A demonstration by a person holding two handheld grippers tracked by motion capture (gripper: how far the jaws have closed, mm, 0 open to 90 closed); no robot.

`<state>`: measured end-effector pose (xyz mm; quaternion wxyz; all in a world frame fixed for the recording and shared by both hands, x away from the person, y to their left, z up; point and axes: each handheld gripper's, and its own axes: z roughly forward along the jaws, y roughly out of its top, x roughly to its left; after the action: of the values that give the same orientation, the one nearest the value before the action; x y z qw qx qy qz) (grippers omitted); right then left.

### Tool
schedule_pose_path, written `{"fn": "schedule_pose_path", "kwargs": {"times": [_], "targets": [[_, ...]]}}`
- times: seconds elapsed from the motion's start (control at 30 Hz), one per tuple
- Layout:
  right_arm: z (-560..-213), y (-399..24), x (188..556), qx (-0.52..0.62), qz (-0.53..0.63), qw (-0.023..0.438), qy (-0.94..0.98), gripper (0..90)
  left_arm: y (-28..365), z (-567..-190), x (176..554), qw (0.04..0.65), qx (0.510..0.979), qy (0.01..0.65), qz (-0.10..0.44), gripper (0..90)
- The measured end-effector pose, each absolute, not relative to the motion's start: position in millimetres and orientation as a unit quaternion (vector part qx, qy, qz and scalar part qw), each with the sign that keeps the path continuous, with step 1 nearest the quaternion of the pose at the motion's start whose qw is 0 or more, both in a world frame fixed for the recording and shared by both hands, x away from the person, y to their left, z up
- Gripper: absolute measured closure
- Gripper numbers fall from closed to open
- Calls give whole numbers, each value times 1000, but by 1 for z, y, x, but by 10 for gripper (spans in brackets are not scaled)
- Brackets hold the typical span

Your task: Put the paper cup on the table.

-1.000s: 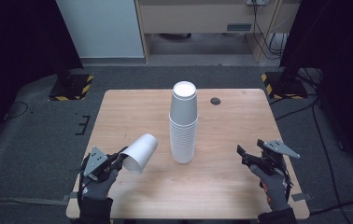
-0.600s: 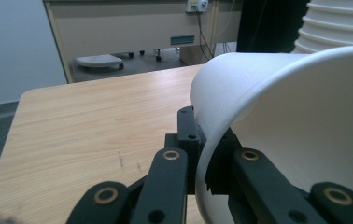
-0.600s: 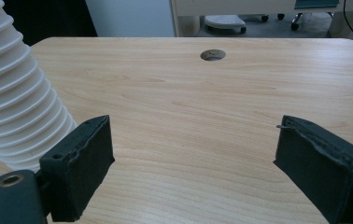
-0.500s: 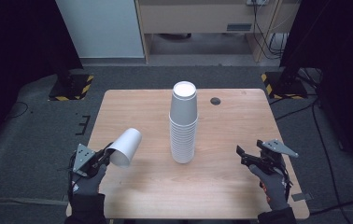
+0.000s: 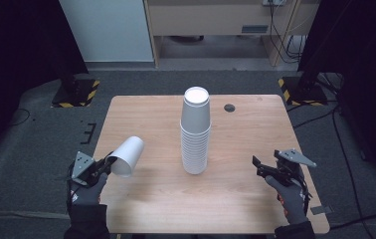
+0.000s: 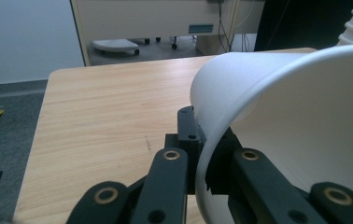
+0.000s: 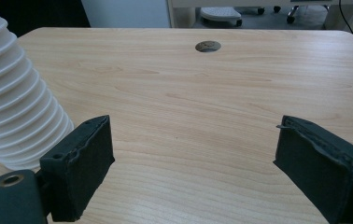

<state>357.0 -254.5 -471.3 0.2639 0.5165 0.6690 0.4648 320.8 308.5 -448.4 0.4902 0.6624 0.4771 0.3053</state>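
Cup (image 5: 127, 156) shifted left (rim between jaws).

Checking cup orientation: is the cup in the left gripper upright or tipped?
Tipped. The single cup lies roughly sideways, its rim pinched by the left gripper.

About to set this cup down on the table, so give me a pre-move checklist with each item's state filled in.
1. Left gripper shut on the cup rim: ok.
2. Cup off the table, tilted on its side: ok.
3. Cup apart from the stack of cups: ok.
4. Stack upright: ok.
5. Right gripper open, nothing between its jaws: ok.
6. Cup rim undented under the pinch: cannot tell.
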Motion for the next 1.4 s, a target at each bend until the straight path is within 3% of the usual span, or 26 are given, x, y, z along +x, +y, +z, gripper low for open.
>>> {"fn": "schedule_pose_path", "kwargs": {"times": [1.4], "targets": [[-473, -259, 357, 520, 445, 270, 677, 113, 334, -420, 356, 348, 727, 530, 261, 868]]}}
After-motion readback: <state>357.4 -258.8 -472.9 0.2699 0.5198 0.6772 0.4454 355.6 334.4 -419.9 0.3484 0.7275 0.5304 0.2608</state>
